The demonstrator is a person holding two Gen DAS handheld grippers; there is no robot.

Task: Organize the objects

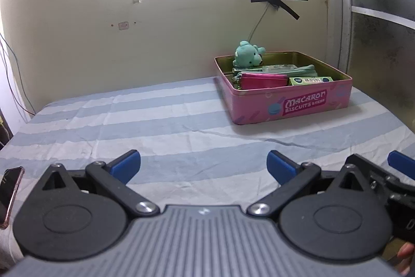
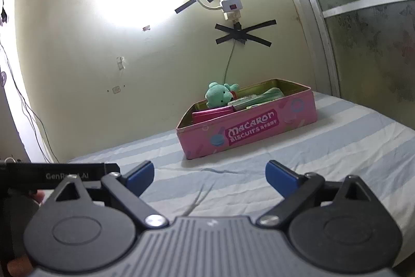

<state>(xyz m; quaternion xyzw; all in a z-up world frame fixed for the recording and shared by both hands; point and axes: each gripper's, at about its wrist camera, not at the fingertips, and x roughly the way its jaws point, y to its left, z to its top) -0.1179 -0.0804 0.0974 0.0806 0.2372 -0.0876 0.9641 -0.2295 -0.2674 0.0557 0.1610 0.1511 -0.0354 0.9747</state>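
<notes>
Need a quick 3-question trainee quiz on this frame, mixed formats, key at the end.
1. True or false: the left tongs and right tongs are both open and hold nothing.
2. Where does the green plush toy sit?
A. on the striped sheet beside the tin
B. inside the pink biscuit tin, at its far corner
C. between the tongs
3. Fill in: at the left edge of the left wrist view, a ____ lies at the edge of the striped sheet.

Key: 1 true; 2 B; 3 phone
</notes>
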